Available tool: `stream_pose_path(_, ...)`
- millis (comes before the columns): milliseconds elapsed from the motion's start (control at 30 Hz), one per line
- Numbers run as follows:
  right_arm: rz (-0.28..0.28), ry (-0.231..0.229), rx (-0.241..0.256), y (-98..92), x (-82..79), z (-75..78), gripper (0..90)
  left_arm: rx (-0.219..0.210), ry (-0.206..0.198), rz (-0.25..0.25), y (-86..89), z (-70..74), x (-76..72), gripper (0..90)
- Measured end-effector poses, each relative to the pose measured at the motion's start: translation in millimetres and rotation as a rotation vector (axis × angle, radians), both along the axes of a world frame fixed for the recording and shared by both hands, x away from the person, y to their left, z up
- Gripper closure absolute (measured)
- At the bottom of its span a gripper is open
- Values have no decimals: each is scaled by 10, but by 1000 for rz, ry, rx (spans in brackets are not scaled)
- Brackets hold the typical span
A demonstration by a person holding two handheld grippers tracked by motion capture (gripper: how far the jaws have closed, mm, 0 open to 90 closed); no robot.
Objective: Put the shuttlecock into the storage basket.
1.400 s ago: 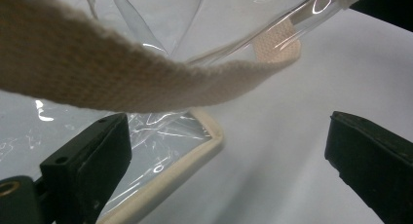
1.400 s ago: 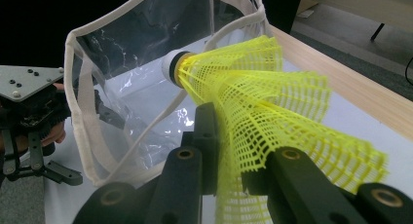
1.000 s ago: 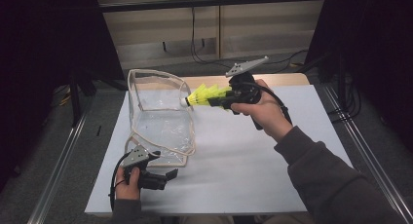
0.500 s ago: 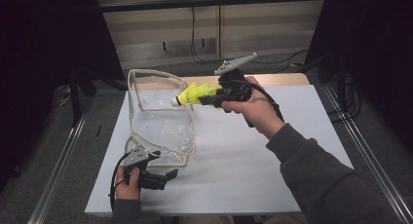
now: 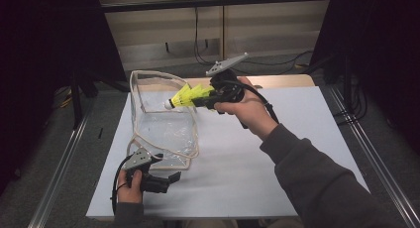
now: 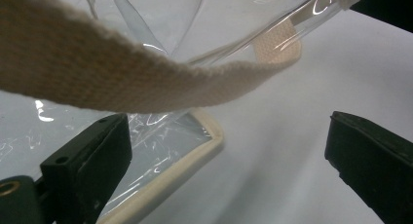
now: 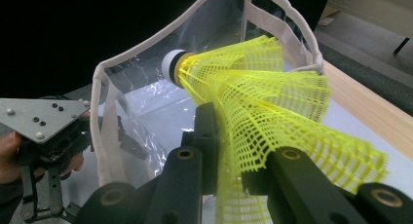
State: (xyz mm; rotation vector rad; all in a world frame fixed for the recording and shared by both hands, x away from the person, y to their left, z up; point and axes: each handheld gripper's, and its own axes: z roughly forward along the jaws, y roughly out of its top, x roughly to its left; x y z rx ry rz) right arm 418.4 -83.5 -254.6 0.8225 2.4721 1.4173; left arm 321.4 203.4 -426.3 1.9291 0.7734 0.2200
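A clear plastic bag [image 5: 163,124] with beige trim stands open on the white table cover. My right gripper [image 5: 205,99] is shut on the skirt of a yellow shuttlecock [image 5: 185,96]. It holds the shuttlecock level over the bag's right rim, white cork pointing into the opening. In the right gripper view the shuttlecock [image 7: 263,97] sits pinched between the jaws of the right gripper [image 7: 234,151], with the bag [image 7: 117,112] just beyond. My left gripper [image 5: 171,181] rests by the bag's front bottom corner. Its jaws are wide apart [image 6: 229,156] under the beige strap [image 6: 122,83], holding nothing.
The white table cover [image 5: 297,153] stretches bare to the right of the bag. A wooden table edge [image 5: 287,81] runs along the back. Metal rails [image 5: 59,158] flank the table on the floor, and cables [image 5: 297,64] lie behind it.
My right gripper has carried the shuttlecock left and slightly up, from beside the bag to over its right rim. The left gripper has stayed put.
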Motion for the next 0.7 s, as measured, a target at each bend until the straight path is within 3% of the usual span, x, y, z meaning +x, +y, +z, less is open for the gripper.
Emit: stream_pose_path(700,0,-9,-52,263,76,-53,798,-1,-1,0,2,-1,1,32)
